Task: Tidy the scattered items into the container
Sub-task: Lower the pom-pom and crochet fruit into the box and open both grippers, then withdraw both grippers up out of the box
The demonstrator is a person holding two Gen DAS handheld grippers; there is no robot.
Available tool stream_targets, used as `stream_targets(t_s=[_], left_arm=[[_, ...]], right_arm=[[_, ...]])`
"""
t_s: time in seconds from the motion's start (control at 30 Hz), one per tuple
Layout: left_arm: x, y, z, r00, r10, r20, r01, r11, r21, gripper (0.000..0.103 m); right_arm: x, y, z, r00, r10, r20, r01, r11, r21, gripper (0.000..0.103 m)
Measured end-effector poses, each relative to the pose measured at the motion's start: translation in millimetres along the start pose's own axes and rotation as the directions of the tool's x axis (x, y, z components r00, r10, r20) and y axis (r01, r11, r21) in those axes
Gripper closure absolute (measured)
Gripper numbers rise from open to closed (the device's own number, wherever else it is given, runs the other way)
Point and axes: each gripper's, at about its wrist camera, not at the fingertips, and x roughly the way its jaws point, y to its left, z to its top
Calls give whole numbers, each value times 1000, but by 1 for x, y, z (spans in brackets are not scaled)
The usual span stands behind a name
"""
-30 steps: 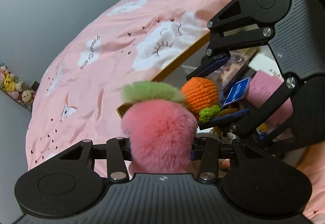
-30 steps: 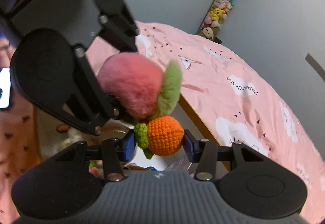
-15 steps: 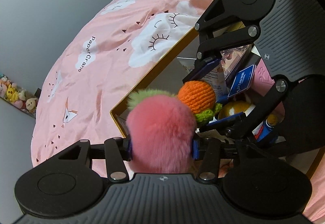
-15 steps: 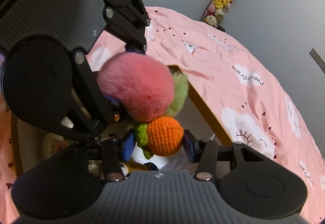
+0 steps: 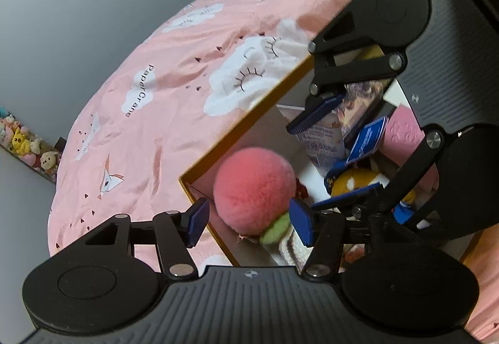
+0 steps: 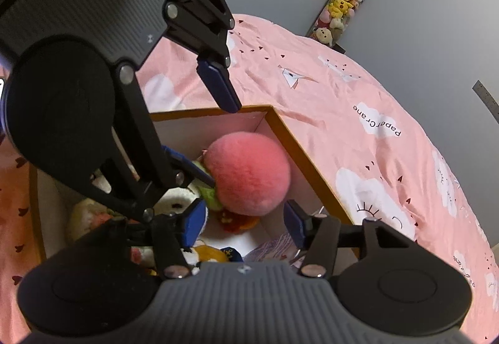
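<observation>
A fluffy pink peach toy [image 5: 254,191] [image 6: 248,172] with a green leaf [image 5: 276,228] lies in the corner of the orange-rimmed box [image 5: 249,119] [image 6: 299,141]. My left gripper [image 5: 249,222] [image 6: 202,126] hangs just above it with its jaws opening, the blue pads clear of the fur. Facing it, my right gripper [image 6: 244,224] [image 5: 330,157] is also opening, with nothing pressed between its pads. A blurred orange-red shape [image 6: 237,221] shows partly beneath the peach, inside the box.
The box also holds a tube [image 5: 324,141], a blue card [image 5: 366,141], a pink item [image 5: 402,132] and a yellow plush [image 5: 352,182]. It sits on a pink cloud-print bedspread [image 5: 156,113]. Plush toys [image 6: 343,7] are stacked against the grey wall.
Both grippers have opened. The pink peach left the left pads and dropped into the box corner. The orange knitted fruit is gone from the right pads.
</observation>
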Motion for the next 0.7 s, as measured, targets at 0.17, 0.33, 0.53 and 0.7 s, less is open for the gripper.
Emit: stream_targets(t_s=[0.17,0.33,0.53,0.7], left_arm=[[-17,5,2,999,0,41,2,999,-42,37],[-34,8,5,997,10,72,-5,998,-61,37],[-56,9,9,994,29,101,-19,995,-93,35],[-72,10,9,993,22,114,-4,988,-155,33]], right_arm=[[-14,-4,1,1000,-5,29,4,999,37,43],[-28,-8,5,998,-20,66,16,998,67,37],[-46,-15,8,994,-67,91,55,991,121,34],[-65,-23,2,988,-104,110,77,972,224,24]])
